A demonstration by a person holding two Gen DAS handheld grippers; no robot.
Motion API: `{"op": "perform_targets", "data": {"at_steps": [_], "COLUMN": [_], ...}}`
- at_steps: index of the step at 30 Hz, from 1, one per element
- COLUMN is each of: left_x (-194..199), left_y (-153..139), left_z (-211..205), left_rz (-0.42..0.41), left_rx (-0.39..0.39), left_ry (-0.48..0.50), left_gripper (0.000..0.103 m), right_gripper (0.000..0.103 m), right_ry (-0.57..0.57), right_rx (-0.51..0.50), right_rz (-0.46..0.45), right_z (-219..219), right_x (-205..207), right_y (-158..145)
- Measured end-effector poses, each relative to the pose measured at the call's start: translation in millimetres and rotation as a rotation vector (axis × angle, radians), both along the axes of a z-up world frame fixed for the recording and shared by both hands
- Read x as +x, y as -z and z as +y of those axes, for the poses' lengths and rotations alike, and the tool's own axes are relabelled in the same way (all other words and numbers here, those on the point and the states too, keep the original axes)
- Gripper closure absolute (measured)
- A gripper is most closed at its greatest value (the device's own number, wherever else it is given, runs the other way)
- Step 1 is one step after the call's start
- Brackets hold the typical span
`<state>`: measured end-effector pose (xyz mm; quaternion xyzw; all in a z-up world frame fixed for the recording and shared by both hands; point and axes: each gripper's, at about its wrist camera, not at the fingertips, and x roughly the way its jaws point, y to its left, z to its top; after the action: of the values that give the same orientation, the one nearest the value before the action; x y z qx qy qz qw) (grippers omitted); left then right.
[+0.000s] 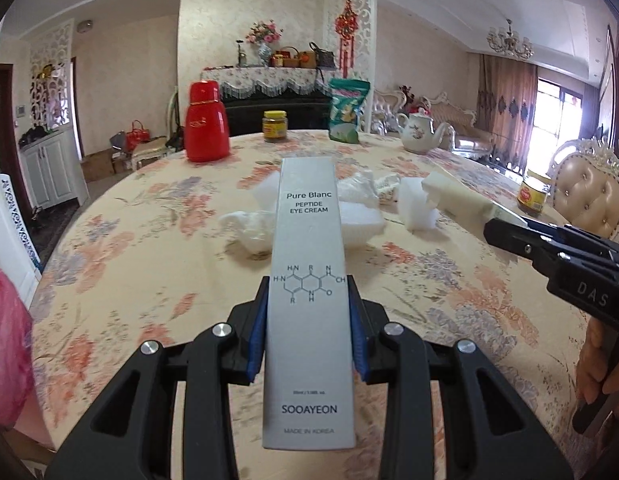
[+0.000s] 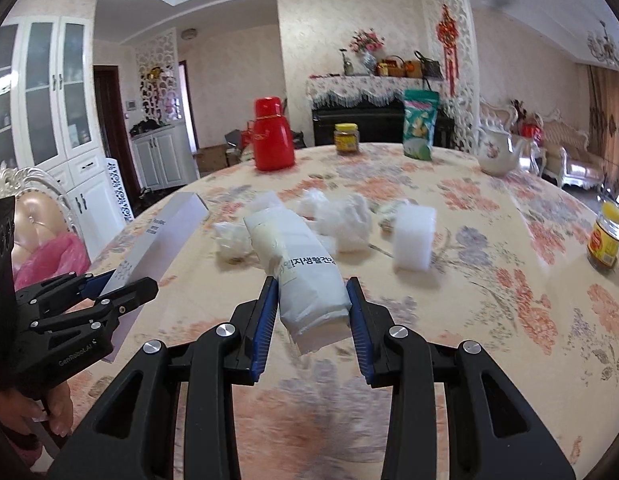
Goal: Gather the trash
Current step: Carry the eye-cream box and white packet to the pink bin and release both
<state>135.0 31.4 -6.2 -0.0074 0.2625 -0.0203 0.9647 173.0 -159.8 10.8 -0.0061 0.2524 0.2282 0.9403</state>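
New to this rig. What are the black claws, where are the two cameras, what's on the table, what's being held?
There is no robot: a person carries a two-finger hand-held gripper in each hand, each with a fisheye camera looking along its fingers.

In the left wrist view, the left gripper is shut on a grey eye cream box; the right gripper shows at the edge.

In the right wrist view, the right gripper is shut on a white packet.

On the floral table: crumpled white wrappers, a foam block, a red flask, two jars, a green bag and a teapot. A pink bag sits at the left edge.
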Motion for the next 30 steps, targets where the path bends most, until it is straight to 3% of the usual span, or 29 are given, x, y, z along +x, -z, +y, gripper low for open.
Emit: {"op": "perform_targets", "data": {"at_steps": [18, 30], "left_x": [-64, -95], "left_y": [-20, -14], "left_z": [90, 172], "left_rz": [-0.104, -0.099], "left_rx": [0.018, 0.024], "left_ry": [-0.166, -0.347], "left_gripper": [0.069, 0.069], "right_gripper": [0.068, 0.068], "right_ry": [-0.144, -0.293], "right_rx": [0.009, -0.028], "right_rz": [-0.056, -0.057], "right_z": [108, 196], "right_x": [-30, -43], "right_y": [-10, -5]}}
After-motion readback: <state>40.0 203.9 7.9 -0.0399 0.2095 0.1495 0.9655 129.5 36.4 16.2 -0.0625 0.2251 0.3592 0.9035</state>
